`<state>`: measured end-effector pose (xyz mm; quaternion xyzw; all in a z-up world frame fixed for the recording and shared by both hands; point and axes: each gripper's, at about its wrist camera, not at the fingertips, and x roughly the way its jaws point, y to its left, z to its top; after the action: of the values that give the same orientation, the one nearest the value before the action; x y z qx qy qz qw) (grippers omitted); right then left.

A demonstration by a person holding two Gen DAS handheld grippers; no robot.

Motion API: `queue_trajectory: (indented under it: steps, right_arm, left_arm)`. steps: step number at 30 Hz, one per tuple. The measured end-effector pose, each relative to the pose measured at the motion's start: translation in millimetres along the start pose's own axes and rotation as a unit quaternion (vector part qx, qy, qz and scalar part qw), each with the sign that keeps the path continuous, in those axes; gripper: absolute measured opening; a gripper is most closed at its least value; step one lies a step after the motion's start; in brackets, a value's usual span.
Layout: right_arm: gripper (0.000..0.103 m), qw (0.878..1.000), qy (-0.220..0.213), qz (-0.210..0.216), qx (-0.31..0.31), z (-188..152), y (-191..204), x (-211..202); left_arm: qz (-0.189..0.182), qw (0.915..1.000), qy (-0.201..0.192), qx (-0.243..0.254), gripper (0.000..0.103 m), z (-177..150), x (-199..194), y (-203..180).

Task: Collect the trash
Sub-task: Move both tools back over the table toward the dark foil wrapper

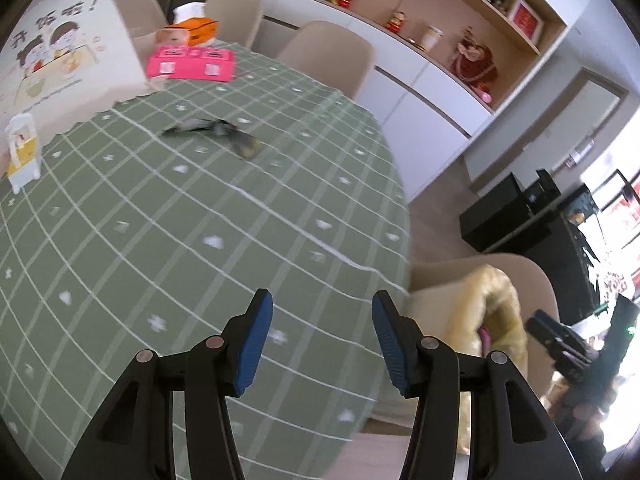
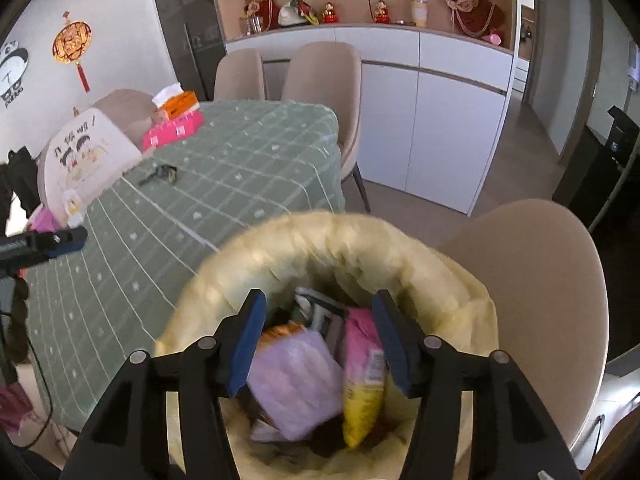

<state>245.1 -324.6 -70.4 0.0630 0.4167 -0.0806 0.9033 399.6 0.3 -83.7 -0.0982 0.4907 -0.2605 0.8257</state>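
Note:
A dark crumpled wrapper (image 1: pixel 216 132) lies on the green checked tablecloth (image 1: pixel 160 220); it shows small in the right wrist view (image 2: pixel 162 174). My left gripper (image 1: pixel 322 340) is open and empty above the table's near edge. My right gripper (image 2: pixel 318 340) is open and empty, just above a bin lined with a pale yellow bag (image 2: pixel 320 240). Inside lie a lilac packet (image 2: pixel 296 380), a pink-and-yellow packet (image 2: pixel 364 368) and other wrappers. The bin's bag (image 1: pixel 492 312) shows beside the table, and the right gripper (image 1: pixel 560 344) shows at the right edge.
On the table's far side stand a pink box (image 1: pixel 192 64), an orange tissue box (image 1: pixel 196 30), a cartoon-printed cover (image 1: pixel 60 60) and a small white-yellow carton (image 1: pixel 24 152). Beige chairs (image 2: pixel 320 80) ring the table; one (image 2: pixel 540 288) stands behind the bin. White cabinets (image 2: pixel 440 100) line the wall.

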Motion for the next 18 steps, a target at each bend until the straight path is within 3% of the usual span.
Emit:
queue_trajectory:
  steps: [10,18]
  right_arm:
    - [0.052,0.999,0.0,0.039,-0.034,47.0,90.0,32.5]
    - [0.052,0.996,-0.001,0.065,-0.057,82.9,170.8,74.7]
  left_arm:
    - [0.035,0.9981,-0.026,-0.043,0.053,35.1,-8.8,92.1]
    - [0.114,0.9836,-0.069,-0.121,0.053,73.1,-23.4,194.1]
